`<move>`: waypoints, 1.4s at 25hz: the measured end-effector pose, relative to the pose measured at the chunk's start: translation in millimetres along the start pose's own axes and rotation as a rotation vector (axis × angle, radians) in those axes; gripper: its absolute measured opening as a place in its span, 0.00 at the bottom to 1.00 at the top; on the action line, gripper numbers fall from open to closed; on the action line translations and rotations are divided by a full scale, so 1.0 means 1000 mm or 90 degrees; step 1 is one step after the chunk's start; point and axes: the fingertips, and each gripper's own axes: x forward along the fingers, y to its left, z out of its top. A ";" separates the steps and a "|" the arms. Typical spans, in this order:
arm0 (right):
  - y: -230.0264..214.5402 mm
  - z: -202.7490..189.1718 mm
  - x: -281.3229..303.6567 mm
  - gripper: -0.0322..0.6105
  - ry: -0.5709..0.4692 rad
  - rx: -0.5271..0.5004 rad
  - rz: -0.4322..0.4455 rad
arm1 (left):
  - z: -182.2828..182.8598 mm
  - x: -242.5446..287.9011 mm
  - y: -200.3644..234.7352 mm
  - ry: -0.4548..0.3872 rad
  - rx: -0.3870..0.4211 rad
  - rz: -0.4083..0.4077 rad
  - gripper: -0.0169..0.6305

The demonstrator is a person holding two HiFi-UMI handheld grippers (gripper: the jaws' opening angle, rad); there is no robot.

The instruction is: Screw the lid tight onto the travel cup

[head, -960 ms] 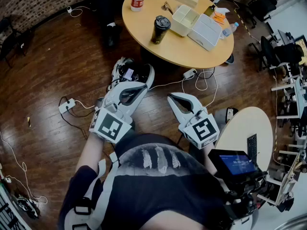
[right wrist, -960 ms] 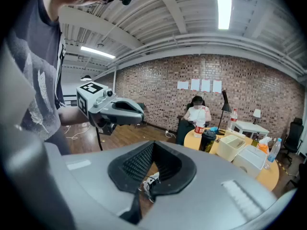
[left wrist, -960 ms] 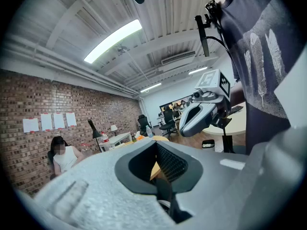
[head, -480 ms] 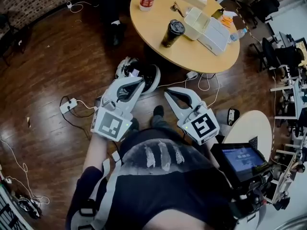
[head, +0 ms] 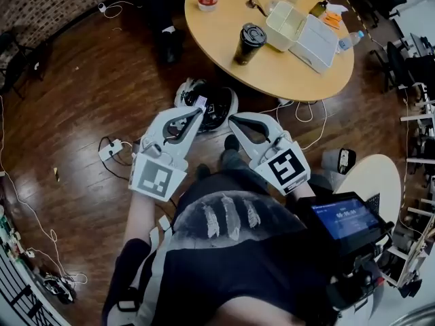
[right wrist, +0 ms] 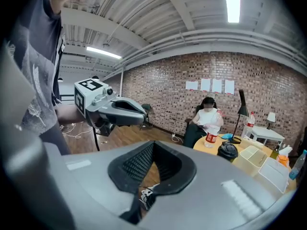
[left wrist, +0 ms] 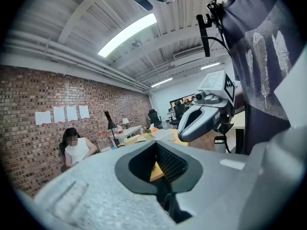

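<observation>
Two grippers: left gripper [head: 195, 114] and right gripper [head: 233, 120], both pressed together with nothing between the jaws; held side by side in front of the person's chest, over the wood floor [head: 102, 94].
Travel cup [head: 248, 43]: upright on the round table [head: 292, 80], toward its near edge, well apart from both grippers; a cream tray [head: 284, 24] sits just beside it.
Look of cup: tall, dark body; black lid [head: 253, 32] sits on top. Cannot tell whether it is threaded home.
Step in hand: judged to be the approach; nothing grasped yet.
Doing it well: spread both jaws before reaching the table. One clamps the body low to steady it; the other takes the lid rim squarely and turns.
Risk: a tall, narrow cup likely tips if pushed high up.
</observation>
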 end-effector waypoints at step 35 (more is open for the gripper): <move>-0.254 -0.162 0.065 0.42 0.151 0.124 0.035 | -0.092 0.270 0.068 0.250 -0.157 -0.074 0.48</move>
